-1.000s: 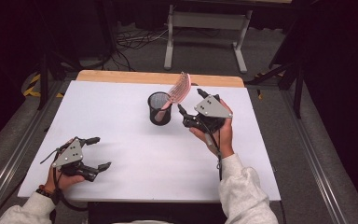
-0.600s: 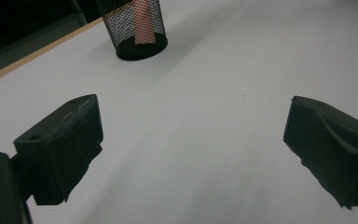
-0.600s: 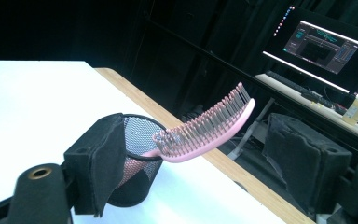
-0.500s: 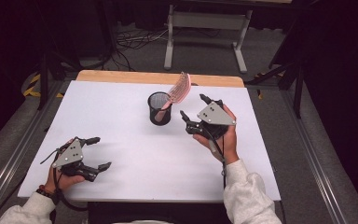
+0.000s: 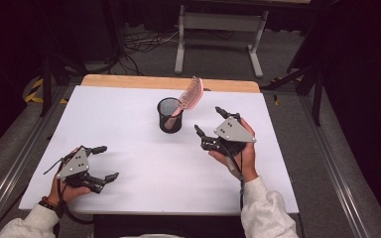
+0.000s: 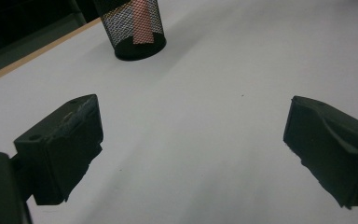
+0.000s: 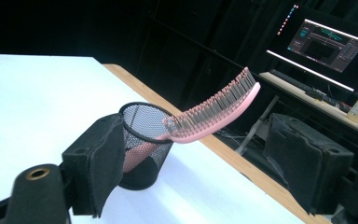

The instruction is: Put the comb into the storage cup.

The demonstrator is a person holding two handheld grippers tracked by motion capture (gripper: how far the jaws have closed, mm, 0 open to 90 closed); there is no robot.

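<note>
While the brush (image 5: 190, 95) stood handle-down in the mesh cup (image 5: 170, 115)

Both tongs, left (image 5: 105, 163) and right (image 5: 209, 120), gaped empty; brush looked light, stiff, probably best gripped at its neck.

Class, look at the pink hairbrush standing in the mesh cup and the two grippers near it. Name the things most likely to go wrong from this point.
1. The pink hairbrush leans far out over the rim of the black mesh cup with its handle inside; that top-heavy lean might tip the light cup.
2. The right gripper, open and empty, is close beside the cup; a careless move may knock it.
3. The cup stands near the table's far wooden edge, so a spill might reach the floor.
</note>
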